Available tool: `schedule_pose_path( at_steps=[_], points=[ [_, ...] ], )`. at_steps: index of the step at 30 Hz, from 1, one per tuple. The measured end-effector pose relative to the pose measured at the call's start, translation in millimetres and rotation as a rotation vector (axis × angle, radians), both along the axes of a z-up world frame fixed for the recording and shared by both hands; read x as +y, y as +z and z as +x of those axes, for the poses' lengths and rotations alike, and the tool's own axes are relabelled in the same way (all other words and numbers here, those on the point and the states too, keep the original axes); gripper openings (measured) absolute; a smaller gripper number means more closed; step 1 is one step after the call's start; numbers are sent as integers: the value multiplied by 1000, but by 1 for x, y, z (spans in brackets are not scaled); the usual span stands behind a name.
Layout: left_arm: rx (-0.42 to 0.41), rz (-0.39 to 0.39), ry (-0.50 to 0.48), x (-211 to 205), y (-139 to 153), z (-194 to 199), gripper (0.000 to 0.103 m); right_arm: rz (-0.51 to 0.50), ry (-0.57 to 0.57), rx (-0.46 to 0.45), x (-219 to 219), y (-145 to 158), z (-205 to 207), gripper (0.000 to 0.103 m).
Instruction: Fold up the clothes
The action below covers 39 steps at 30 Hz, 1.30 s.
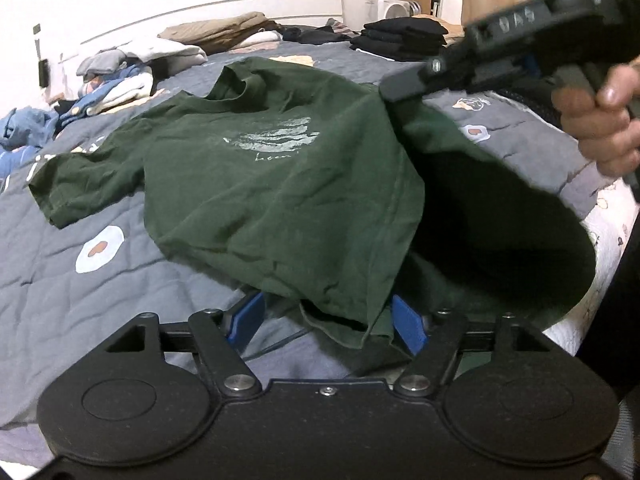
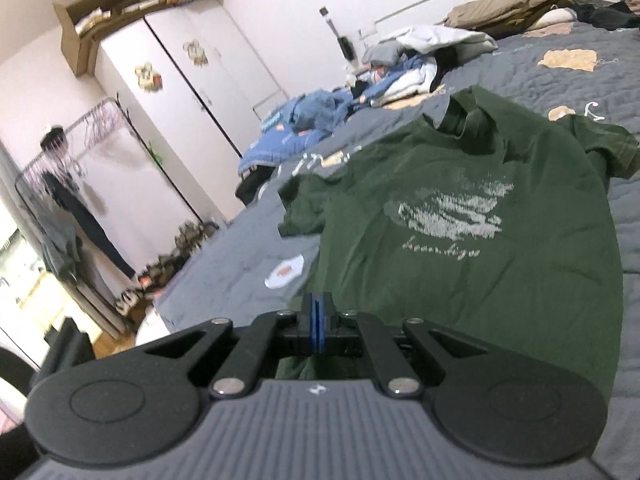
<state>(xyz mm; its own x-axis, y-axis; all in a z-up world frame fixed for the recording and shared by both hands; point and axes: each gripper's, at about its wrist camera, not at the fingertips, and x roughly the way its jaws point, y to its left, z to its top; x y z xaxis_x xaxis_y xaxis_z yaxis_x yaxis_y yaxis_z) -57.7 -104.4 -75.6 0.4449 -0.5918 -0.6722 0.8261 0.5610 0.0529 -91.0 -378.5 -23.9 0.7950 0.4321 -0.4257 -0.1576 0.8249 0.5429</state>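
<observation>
A dark green T-shirt (image 1: pixel 256 184) lies print-up on a grey quilted bed (image 1: pixel 80 280), its near hem lifted at one corner.

Cardboard boxes (image 2: pixel 108 20) sit open on top of the white wardrobe (image 2: pixel 180 92) at far left, with what looks like paper and cloth in them, too blurred to name; a clothes rack (image 2: pixel 68 184) with hanging garments stands near left of it; loose blue and white clothes (image 2: pixel 320 104) are heaped at the far side of the bed, and a stack of folded black clothes (image 1: pixel 400 38) sits far right; the right gripper (image 2: pixel 317 326) is clenched on the shirt's hem and holds it raised; the left gripper (image 1: pixel 328 320) has its blue pads apart, the hem draped between them without being pinched; a hand (image 1: pixel 600 120) grips the right tool.
</observation>
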Motion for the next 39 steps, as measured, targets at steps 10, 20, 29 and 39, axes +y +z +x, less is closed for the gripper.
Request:
schedule_pose_path(
  at_steps=[10, 20, 29, 39],
  points=[
    [-22, -35, -41, -9, -1, -8, 55, 78, -41, -55, -20, 13, -8, 0],
    [-29, 72, -79, -21, -13, -9, 39, -59, 61, 5, -1, 6, -5, 2],
    [21, -4, -9, -9, 1, 7, 20, -387, 275, -74, 47, 10, -32, 51],
    [16, -82, 35, -1, 15, 14, 17, -659, 380, -94, 88, -13, -41, 58]
  ],
)
